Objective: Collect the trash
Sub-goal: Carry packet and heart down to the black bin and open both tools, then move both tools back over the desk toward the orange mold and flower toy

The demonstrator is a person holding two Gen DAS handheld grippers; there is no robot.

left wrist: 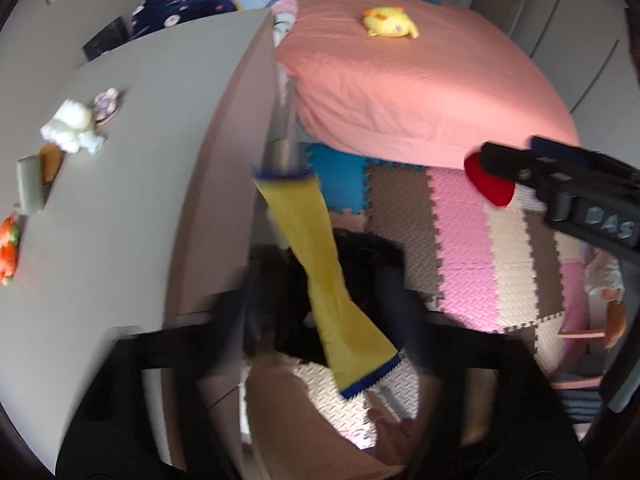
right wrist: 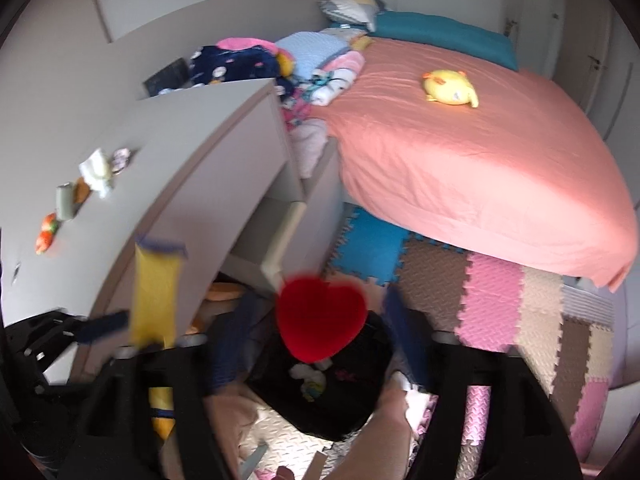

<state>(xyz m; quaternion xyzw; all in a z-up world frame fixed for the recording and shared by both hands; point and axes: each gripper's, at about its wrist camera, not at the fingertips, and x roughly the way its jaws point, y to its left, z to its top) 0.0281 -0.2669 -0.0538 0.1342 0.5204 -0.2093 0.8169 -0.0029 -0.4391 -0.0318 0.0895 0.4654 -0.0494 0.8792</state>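
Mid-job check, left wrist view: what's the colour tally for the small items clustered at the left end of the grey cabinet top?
white crumpled item: 1
pale pink round item: 1
brown item: 1
grey-green block: 1
orange item: 1
Total: 5

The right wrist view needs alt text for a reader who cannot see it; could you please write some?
A red heart is in mid-air between the right gripper's open, blurred fingers, above a black bin holding some trash. At left, a yellow wrapper is by the left gripper. Behind are a grey dresser and a pink bed bearing a yellow plush.
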